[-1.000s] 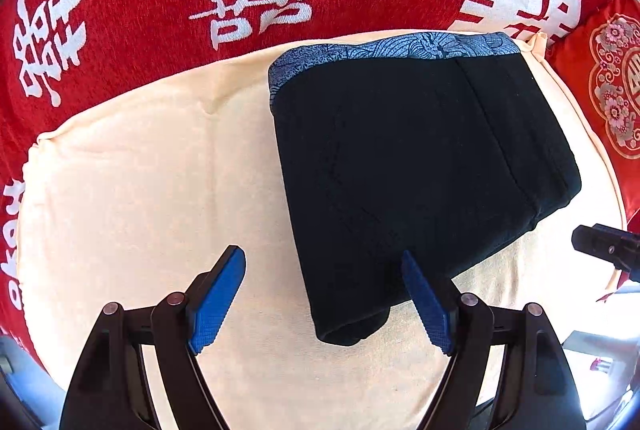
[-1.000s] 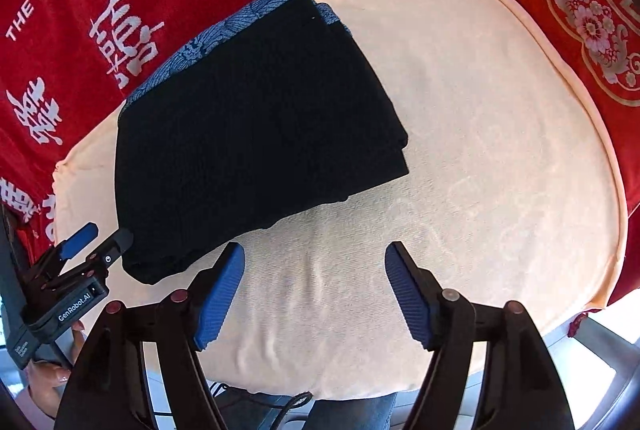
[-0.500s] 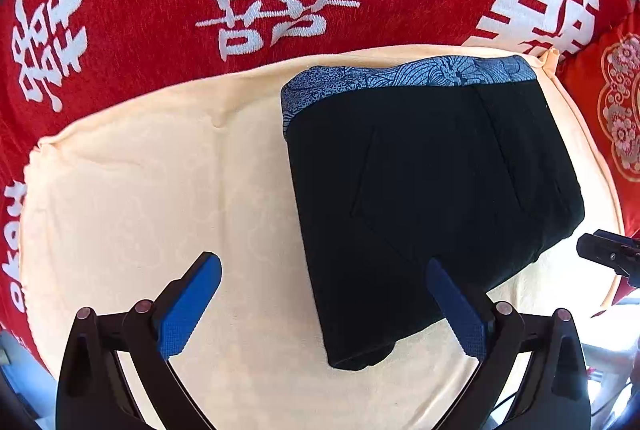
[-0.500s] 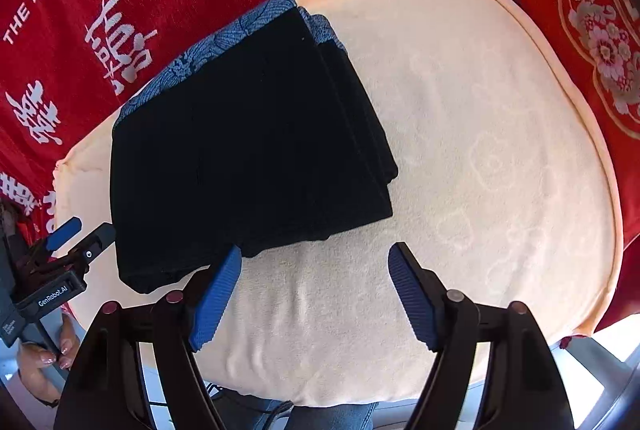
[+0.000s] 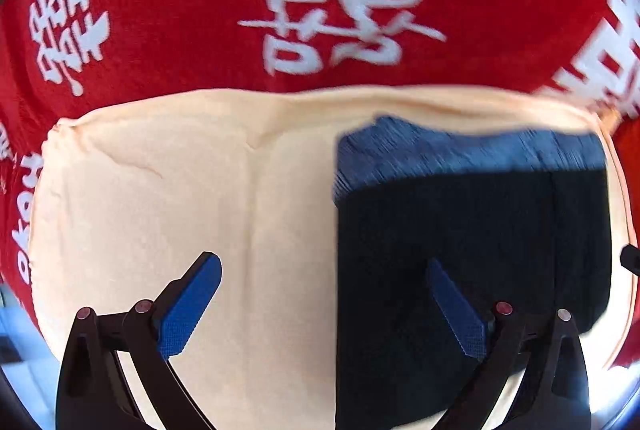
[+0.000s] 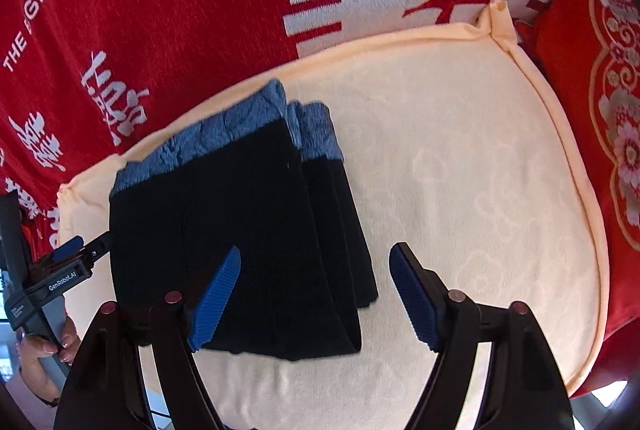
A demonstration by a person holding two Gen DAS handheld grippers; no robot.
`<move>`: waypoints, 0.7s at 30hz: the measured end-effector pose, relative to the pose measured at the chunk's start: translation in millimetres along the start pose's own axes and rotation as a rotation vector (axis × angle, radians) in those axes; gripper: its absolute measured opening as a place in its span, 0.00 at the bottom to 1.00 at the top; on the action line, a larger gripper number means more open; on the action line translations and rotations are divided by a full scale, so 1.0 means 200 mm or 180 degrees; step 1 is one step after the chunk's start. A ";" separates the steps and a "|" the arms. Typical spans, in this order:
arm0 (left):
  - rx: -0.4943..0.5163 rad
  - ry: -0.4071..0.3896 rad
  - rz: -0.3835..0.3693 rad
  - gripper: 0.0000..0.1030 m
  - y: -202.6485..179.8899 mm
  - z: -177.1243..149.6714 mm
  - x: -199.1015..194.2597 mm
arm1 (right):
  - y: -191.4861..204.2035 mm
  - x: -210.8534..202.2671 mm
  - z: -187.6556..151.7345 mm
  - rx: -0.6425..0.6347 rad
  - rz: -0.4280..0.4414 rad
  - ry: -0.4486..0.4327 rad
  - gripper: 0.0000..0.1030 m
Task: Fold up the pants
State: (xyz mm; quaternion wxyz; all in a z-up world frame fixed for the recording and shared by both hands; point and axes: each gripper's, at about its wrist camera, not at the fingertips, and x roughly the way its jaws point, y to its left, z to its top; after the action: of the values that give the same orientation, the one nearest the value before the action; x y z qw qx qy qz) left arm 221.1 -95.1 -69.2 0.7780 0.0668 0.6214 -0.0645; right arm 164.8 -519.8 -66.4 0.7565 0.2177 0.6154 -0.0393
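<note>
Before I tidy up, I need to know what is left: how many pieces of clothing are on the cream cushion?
1. The folded black pants lie toward the cushion's left side; nothing else shows.

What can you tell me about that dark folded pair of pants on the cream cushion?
The pants are black, of soft knit-looking cloth, with a blue-grey patterned waistband along the far edge. They are folded into a compact, roughly rectangular stack, with several layers stepped along one side. They lie flat on the cream cushion, toward its left end, in front of a red blanket with white characters. Neither gripper grasps them.
</note>
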 end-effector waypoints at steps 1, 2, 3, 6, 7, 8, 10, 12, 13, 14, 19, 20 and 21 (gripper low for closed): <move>-0.0113 -0.0017 -0.0005 1.00 0.02 0.04 0.02 | 0.00 0.01 0.05 0.0002 0.0054 -0.0020 0.76; -0.0192 -0.0019 -0.0027 1.00 0.04 0.06 0.04 | 0.01 0.04 0.10 -0.0002 0.0118 -0.0019 0.70; -0.0268 0.0005 -0.0046 1.00 0.06 0.09 0.06 | 0.02 0.08 0.15 -0.0010 0.0166 0.0018 0.63; -0.0337 0.0063 -0.0048 1.00 0.07 0.10 0.13 | 0.03 0.19 0.23 -0.0028 0.0282 0.0184 0.27; -0.0324 0.0072 -0.0031 1.00 0.07 0.09 0.16 | 0.04 0.22 0.24 -0.0085 0.0243 0.0240 0.26; -0.0310 0.0074 -0.0023 1.00 0.07 0.08 0.18 | 0.04 0.24 0.24 -0.0153 0.0197 0.0256 0.26; -0.0307 0.0103 -0.0053 1.00 0.07 0.06 0.22 | 0.05 0.28 0.23 -0.0265 0.0118 0.0300 0.26; -0.0352 0.0087 -0.0077 1.00 0.08 0.04 0.22 | 0.05 0.28 0.22 -0.0272 0.0108 0.0282 0.26; -0.0345 0.0089 -0.0063 1.00 0.07 0.04 0.22 | 0.06 0.27 0.22 -0.0277 0.0114 0.0276 0.26; -0.0323 0.0087 -0.0041 1.00 0.07 0.04 0.22 | 0.06 0.26 0.22 -0.0280 0.0125 0.0275 0.26; -0.0236 0.0085 0.0018 1.00 0.06 0.05 0.20 | 0.09 0.19 0.12 -0.0421 0.0024 0.0360 0.30; -0.0242 0.0091 0.0014 1.00 0.06 0.04 0.20 | 0.09 0.17 0.08 -0.0463 -0.0007 0.0358 0.36; -0.0258 0.0100 0.0005 1.00 0.06 0.04 0.20 | 0.10 0.15 0.06 -0.0485 -0.0021 0.0350 0.43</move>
State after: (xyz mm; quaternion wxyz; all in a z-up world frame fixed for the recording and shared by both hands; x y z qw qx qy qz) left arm 240.3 -85.2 -107.0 0.7703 0.0367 0.6356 -0.0376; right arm 189.6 -500.2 -88.1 0.7358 0.1593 0.6579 0.0172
